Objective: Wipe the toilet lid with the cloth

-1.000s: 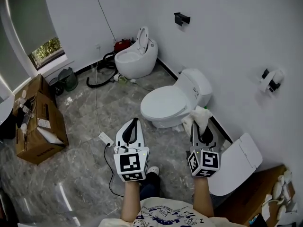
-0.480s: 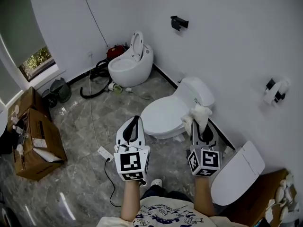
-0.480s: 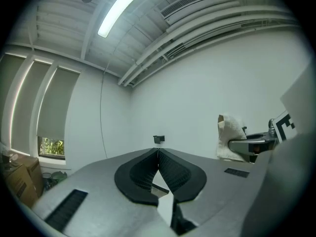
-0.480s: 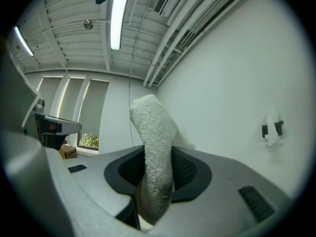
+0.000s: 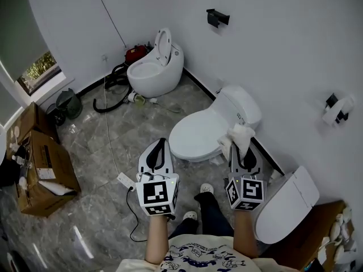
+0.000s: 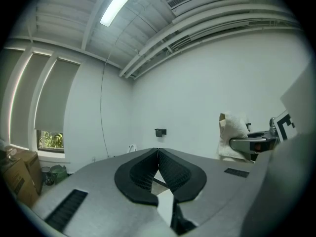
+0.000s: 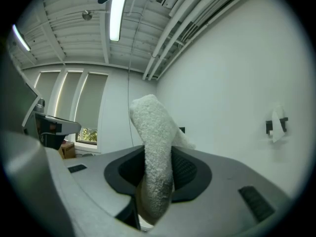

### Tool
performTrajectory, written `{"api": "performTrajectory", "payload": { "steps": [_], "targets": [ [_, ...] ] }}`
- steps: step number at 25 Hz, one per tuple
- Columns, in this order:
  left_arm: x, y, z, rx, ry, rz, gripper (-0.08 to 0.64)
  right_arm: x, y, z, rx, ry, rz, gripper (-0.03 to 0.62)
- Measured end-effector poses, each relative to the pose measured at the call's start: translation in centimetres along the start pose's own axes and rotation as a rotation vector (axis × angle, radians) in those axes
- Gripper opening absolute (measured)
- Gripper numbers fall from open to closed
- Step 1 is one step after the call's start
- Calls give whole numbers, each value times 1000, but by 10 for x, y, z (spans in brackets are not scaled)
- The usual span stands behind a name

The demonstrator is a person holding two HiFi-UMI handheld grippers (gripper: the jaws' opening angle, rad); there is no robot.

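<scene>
The jaws of our right gripper [image 7: 159, 158] were clamped on the white cloth [image 7: 154, 132], which stood up out of them. The jaws of our left gripper [image 6: 157, 151] were pressed together with nothing between them. In the head view both grippers sat low in the frame's centre. The cloth lay against the right edge of the closed toilet lid [image 5: 197, 134], and we could not tell whether it touched. A cardboard box [image 5: 39, 163] stood at the left on the floor [image 5: 108, 146].
</scene>
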State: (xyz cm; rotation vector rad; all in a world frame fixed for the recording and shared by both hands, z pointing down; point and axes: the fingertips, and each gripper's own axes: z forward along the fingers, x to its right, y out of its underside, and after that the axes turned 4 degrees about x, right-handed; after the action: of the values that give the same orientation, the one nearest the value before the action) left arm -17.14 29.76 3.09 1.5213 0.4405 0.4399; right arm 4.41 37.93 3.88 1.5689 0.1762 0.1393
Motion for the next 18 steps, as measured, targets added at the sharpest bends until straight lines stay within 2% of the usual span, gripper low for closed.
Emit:
{"api": "performTrajectory", "payload": {
  "steps": [9, 18],
  "targets": [
    [-5, 8, 56, -15, -23, 4, 5, 17, 11, 62, -11, -17, 6, 118],
    [-10, 25, 154, -40, -67, 8, 5, 50, 27, 165, -25, -57, 26, 118]
  ]
}}
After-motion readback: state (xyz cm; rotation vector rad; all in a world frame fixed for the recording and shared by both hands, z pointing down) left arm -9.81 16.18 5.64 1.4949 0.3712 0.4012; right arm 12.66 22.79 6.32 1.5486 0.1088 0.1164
